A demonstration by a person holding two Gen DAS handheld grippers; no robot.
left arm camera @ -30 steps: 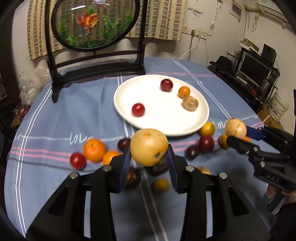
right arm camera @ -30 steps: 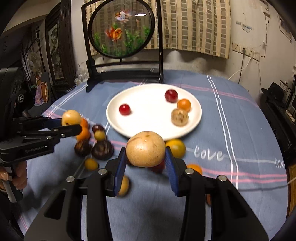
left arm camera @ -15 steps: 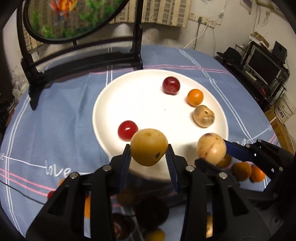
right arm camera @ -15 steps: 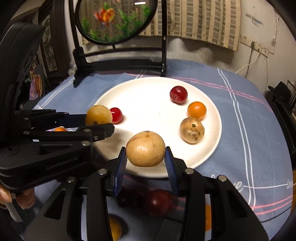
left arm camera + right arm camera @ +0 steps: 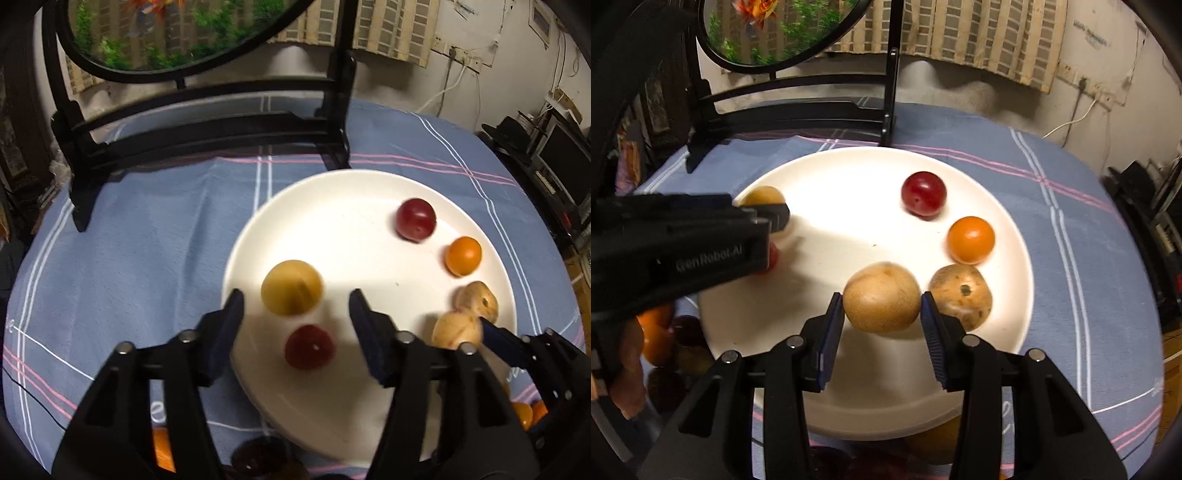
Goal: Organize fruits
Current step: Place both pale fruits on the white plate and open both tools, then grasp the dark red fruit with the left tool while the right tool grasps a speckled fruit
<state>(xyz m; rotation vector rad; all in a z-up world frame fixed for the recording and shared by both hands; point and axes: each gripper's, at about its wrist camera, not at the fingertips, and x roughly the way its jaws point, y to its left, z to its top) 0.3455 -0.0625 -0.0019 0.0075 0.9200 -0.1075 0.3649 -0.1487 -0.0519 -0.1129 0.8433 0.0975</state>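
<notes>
Over the glossy round white plate (image 5: 369,206), left gripper (image 5: 295,310) fingers are opening, smooth yellow round fruit (image 5: 291,287) released at 12 o'clock; right gripper (image 5: 882,314) clenches a matte tan oval fruit (image 5: 882,297), long axis crosswise.

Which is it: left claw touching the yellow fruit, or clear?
Apart. Left wrist view: the opening left claw shows white plate between each pad and the yellow fruit.

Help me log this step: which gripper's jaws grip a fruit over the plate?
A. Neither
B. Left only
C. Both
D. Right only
D: the right gripper clamps a tan fruit, while the left gripper's opening jaws stand clear of the yellow fruit on the plate.
</notes>
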